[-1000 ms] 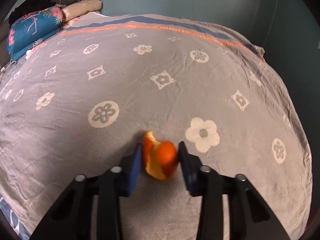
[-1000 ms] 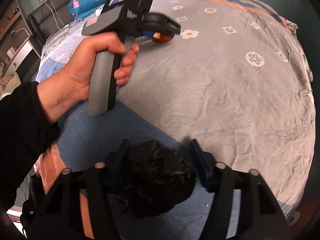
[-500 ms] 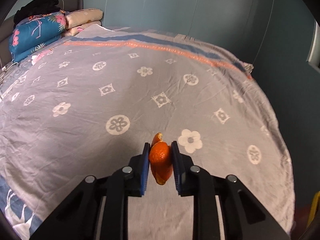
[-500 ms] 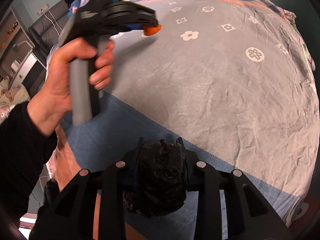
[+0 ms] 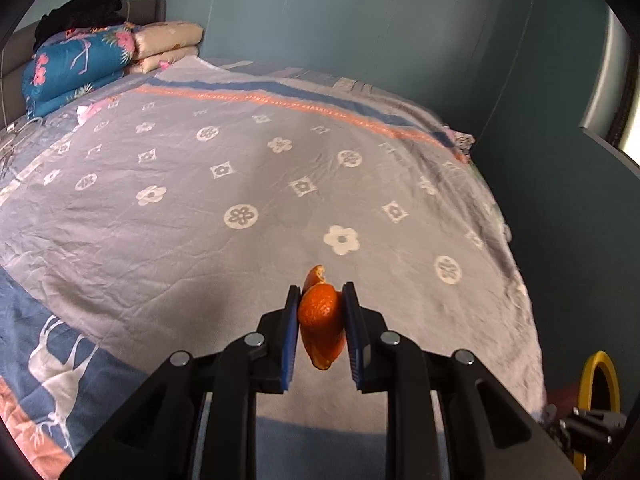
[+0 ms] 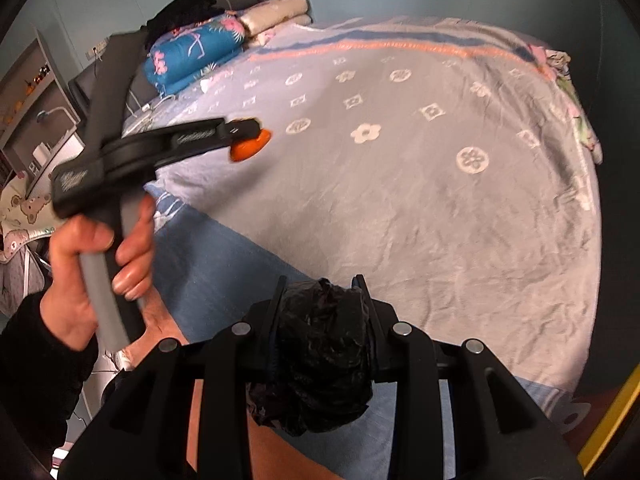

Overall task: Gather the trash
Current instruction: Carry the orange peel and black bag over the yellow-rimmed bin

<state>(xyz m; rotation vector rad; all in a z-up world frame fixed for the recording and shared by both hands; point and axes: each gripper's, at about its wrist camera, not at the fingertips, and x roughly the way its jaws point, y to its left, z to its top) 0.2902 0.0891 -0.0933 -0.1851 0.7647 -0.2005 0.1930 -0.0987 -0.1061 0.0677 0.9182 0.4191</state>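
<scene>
Bed point(image 5: 280, 200), grey patterned cover, folded bedding at its head corner. Right gripper point(image 6: 322, 320) clamped on crumpled black bag point(image 6: 320, 360) above the near edge. Left gripper point(image 5: 320, 320) clamped on orange peel point(image 5: 322, 320), held clear above the cover.

The bedspread point(image 5: 248, 184) lies bare across its middle and right, so a gripper could pass freely there. At the far left corner, folded quilts point(image 5: 76, 68) and pillows point(image 5: 168, 42) with black clothes point(image 5: 80, 10) on top block the way. In the right wrist view the left gripper point(image 6: 250, 138), holding peel point(image 6: 250, 146), and the hand point(image 6: 92, 264) fill the near left. A wall point(image 5: 360, 20) closes the far side; a yellow ring point(image 5: 596, 384) stands beyond the near right edge.
</scene>
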